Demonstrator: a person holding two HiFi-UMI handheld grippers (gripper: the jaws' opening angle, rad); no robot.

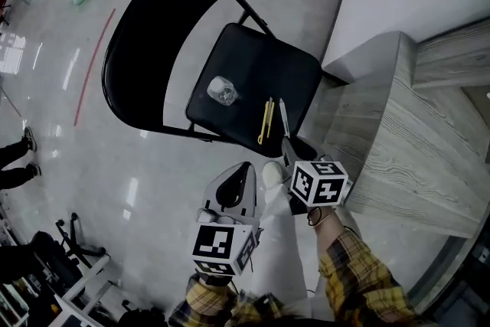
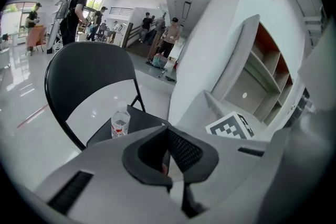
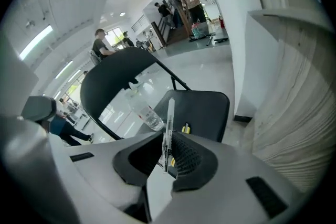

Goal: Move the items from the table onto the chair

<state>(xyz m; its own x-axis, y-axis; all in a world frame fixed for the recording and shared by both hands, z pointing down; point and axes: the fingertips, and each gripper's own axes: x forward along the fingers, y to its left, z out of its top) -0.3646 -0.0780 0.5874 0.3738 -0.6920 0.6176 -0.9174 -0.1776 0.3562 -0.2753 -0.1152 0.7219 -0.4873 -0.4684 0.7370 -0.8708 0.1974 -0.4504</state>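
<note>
Evidently the step in hand is the delivery of one more item to the chair (image 1: 256,57): the right hand-held gripper (image 3: 167,152) is clenched on a slim clear pen (image 3: 169,123), which stands up from between its jaws and hangs over the front of the black seat. The left hand-held gripper (image 2: 169,157) is clenched too, its jaws pressed together with nothing I can make out between them, and it hovers beside the seat's front edge. Two things already lie on the seat: one clear water bottle (image 1: 223,91), standing upright, and one slim yellow tool (image 1: 266,120), lying flat just beside where the pen hangs. The next move, as I judge it, calls for lowering the pen to a bare patch of seat, clear of the yellow tool, and only then easing the jaws apart so it does not roll off. By count: one chair, one bottle, one yellow tool, one pen, two grippers. The wood-grained tabletop (image 1: 413,126) at the right shows nothing on the part in view.
</note>
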